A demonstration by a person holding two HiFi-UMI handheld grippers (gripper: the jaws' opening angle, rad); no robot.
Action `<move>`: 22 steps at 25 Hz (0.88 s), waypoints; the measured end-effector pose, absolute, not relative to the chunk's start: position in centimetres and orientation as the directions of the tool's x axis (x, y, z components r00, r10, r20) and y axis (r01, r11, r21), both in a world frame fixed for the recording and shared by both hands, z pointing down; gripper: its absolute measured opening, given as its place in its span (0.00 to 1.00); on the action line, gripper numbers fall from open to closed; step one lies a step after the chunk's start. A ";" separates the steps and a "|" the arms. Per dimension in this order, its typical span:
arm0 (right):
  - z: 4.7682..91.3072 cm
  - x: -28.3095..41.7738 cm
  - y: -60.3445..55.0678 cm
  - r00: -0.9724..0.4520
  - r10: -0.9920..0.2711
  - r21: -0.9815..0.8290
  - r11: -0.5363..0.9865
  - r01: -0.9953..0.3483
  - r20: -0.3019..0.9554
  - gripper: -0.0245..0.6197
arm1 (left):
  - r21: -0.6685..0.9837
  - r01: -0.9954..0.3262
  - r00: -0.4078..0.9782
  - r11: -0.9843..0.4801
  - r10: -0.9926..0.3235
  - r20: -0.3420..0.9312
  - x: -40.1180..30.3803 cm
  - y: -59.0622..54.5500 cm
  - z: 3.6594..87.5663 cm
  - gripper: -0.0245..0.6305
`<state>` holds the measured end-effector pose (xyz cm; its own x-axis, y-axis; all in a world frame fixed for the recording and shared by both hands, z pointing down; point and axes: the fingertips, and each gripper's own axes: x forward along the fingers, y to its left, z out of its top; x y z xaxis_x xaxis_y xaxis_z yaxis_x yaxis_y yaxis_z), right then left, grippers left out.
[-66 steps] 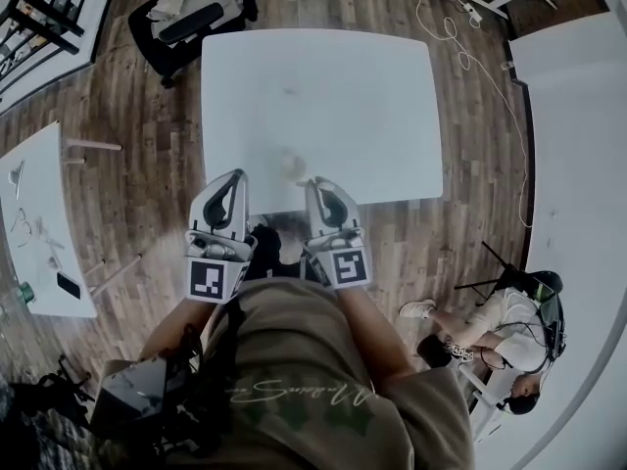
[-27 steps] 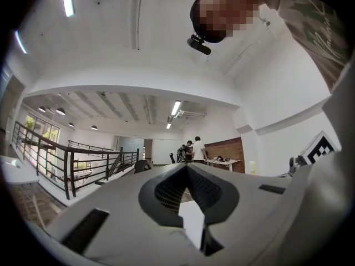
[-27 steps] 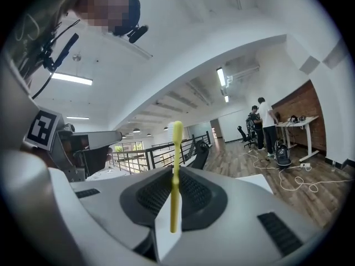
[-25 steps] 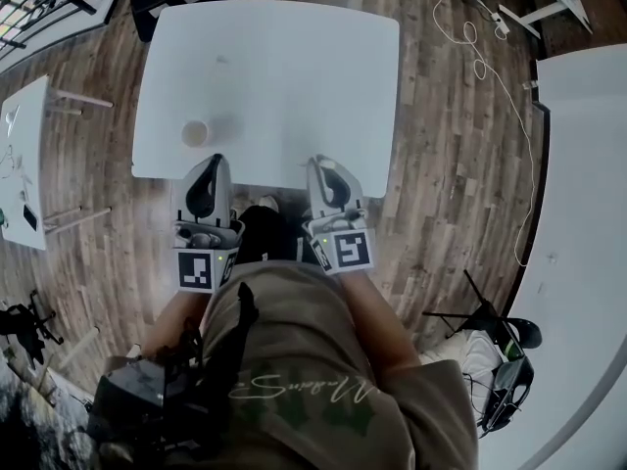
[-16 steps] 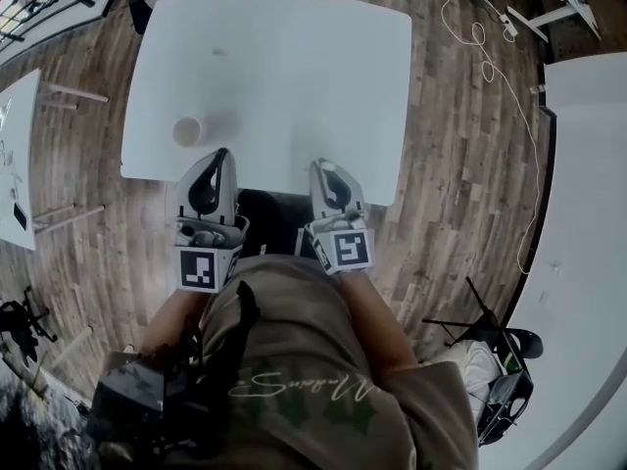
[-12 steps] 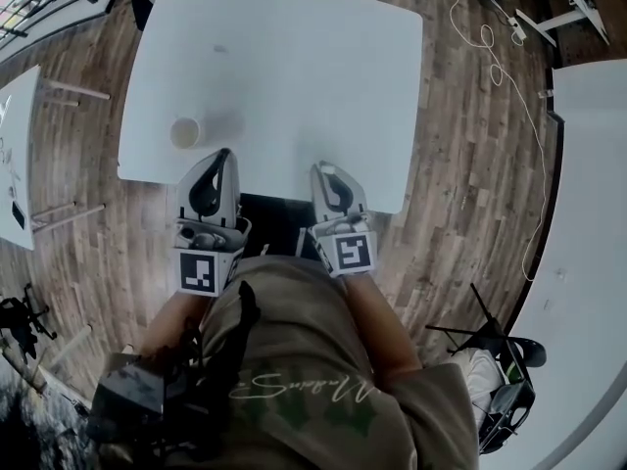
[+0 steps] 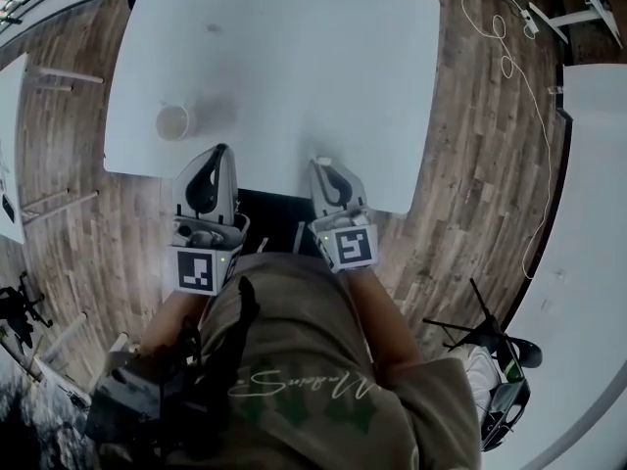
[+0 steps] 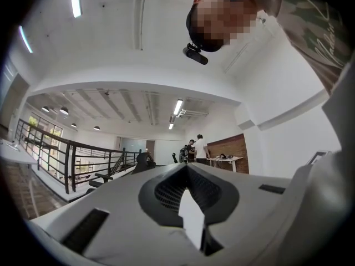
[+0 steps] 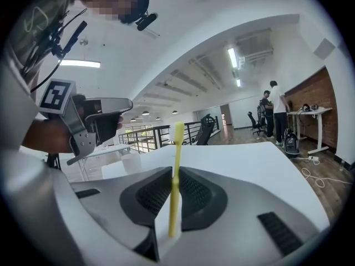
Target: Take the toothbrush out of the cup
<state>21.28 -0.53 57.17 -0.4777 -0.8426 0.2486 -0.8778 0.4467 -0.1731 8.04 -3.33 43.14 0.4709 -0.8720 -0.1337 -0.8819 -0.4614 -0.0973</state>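
The right gripper [image 9: 173, 173] has its two jaws squeezed on a yellow toothbrush [image 9: 176, 165]. The jaws are only a little bit apart, just as wide as the thin handle. The toothbrush stands up straight. Its brush end points to 12 o'clock in the right gripper view, and its bottom end sits down between the jaws.

The toothbrush is out of the cup [image 7: 174, 122]. The cup is pale and round and stands upright on the white table [image 7: 323, 57], near the table's front left corner. In the head view, the cup is at about 10 o'clock from the tip of the left gripper [image 7: 218, 155], close to it but not touching. It is well apart from the right gripper, at about 9 o'clock from it.

The left gripper has its jaws pressed together. It holds nothing.

Both grippers stick out over the front edge of the table, side by side. The left one is at 9 o'clock from the right one. Under the table is a brown wooden floor [image 7: 470, 164].
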 end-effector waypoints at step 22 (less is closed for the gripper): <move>63.6 22.6 -6.9 -0.268 -0.891 -0.225 0.195 -0.955 0.367 0.11 | 0.012 -0.867 0.497 -0.498 -0.866 -0.055 8.8 -4.0 42.6 0.05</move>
<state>22.60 -6.90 63.62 -0.2681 -0.8909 0.3666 -0.9547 0.1947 -0.2250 8.81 -3.95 42.62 0.4970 -0.8660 -0.0554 -0.8669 -0.4983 0.0117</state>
